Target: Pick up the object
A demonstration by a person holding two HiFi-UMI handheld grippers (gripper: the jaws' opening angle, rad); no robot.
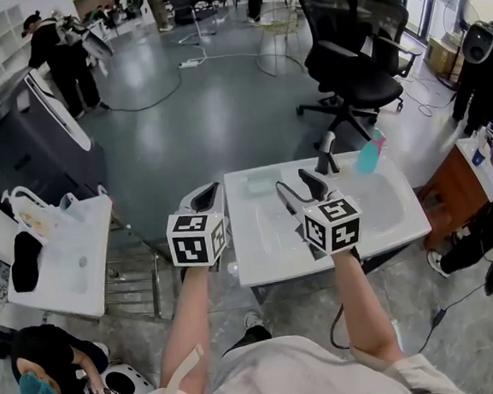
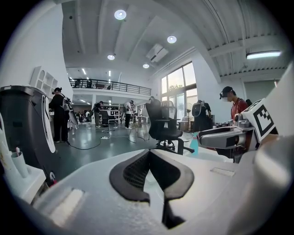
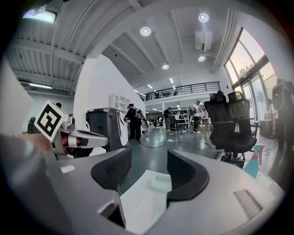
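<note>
**Left claw** (image 1: 205, 195): grey body, black ribbed pads. The jaws are closed tip to tip with nothing between them. It is held off the left edge of the white rectangular tabletop (image 1: 385, 214), above the grey floor. Its cube (image 1: 197, 237) carries black-and-white square marker patterns, with no lettering legible.

**Right claw** (image 1: 300, 187): same build. The jaws stand apart and hold nothing. It is held above the near-left part of the tabletop, pointing across it. Its cube (image 1: 332, 221) has the same kind of markers.

**Small pale translucent rectangular block** (image 1: 262, 182): lies flat near the far-left corner of the tabletop. It is ahead of the right claw and apart from it. In the right gripper view the block (image 3: 161, 182) shows through the gap between the parted jaws, touching neither.

**Teal plastic spray bottle with a pink top** (image 1: 370, 154): stands at the far edge of the tabletop, to the right and well apart from the block. No label can be read.

**Black mesh office chair on castors** (image 1: 349, 45): stands on the floor beyond the tabletop.

**Second white table** (image 1: 64, 268): stands to the left and holds white bags and a black item.
</note>
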